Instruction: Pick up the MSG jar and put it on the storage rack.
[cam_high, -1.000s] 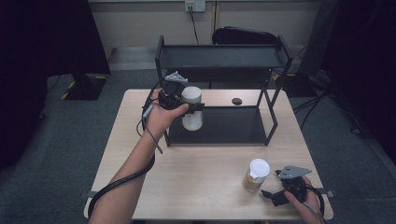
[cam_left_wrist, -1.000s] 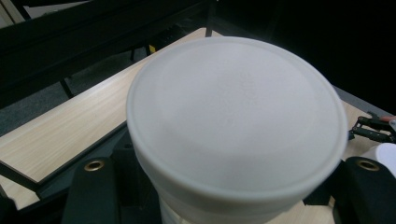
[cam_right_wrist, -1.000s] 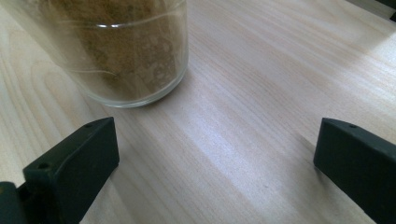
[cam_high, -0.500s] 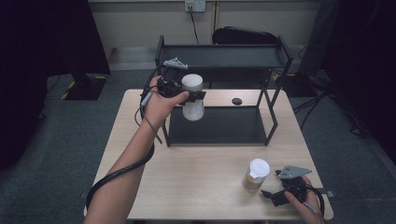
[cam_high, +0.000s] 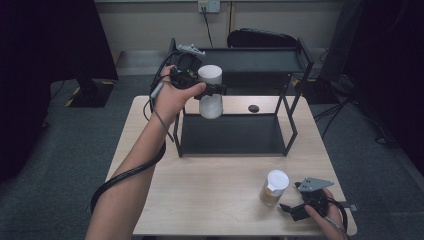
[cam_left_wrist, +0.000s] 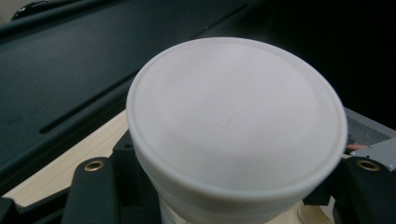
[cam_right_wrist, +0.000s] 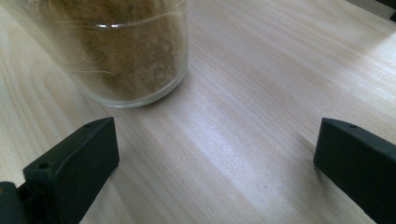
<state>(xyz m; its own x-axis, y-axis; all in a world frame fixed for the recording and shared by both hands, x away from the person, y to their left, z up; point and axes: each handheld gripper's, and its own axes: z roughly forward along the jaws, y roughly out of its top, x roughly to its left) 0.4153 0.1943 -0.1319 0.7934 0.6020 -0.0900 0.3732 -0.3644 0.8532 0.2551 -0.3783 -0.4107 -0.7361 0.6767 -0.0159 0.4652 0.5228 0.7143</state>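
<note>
The left claw (cam_high: 216, 90) pinches the upright white-lidded jar (cam_high: 210, 92) beside the black rack's (cam_high: 295, 62) top shelf, while the spread right claw (cam_high: 292, 209) rests just right of the brown-filled jar (cam_high: 274, 187) on the tabletop (cam_high: 210, 190).

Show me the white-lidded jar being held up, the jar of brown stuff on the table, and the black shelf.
held jar (cam_high: 210, 75), high view, its white lid
brown jar (cam_high: 273, 189), high view, its side
black shelf (cam_high: 260, 60), high view, top tier
</note>
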